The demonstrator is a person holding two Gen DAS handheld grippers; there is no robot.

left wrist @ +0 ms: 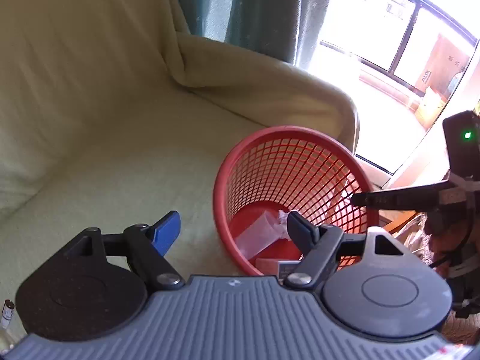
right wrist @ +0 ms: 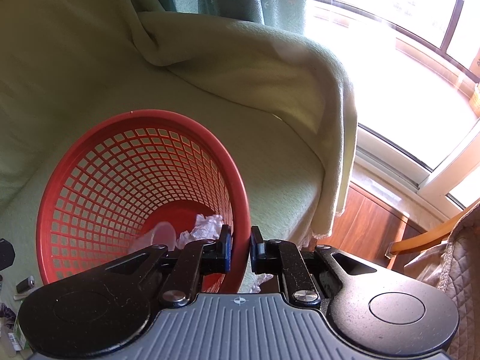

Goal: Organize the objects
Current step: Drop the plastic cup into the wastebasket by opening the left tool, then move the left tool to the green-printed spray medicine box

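A red mesh basket [left wrist: 295, 153] stands tilted on a sofa covered in pale green cloth [left wrist: 120, 165]. It holds a clear plastic cup [left wrist: 259, 235], crumpled paper [right wrist: 207, 226] and small flat packets [left wrist: 271, 265]. My left gripper [left wrist: 235, 234] is open and empty, its right finger over the basket's mouth. My right gripper [right wrist: 240, 249] is shut on the basket's rim [right wrist: 241, 210] at the near right side; it also shows in the left wrist view [left wrist: 360, 199] at the basket's right edge.
The sofa armrest [right wrist: 270, 69] rises behind the basket. A teal curtain [left wrist: 258, 9] and a bright window [right wrist: 405, 30] lie beyond. A wooden cabinet [right wrist: 369, 219] and a quilted chair [right wrist: 444, 258] stand to the right. Small items [right wrist: 25, 283] lie at the left edge.
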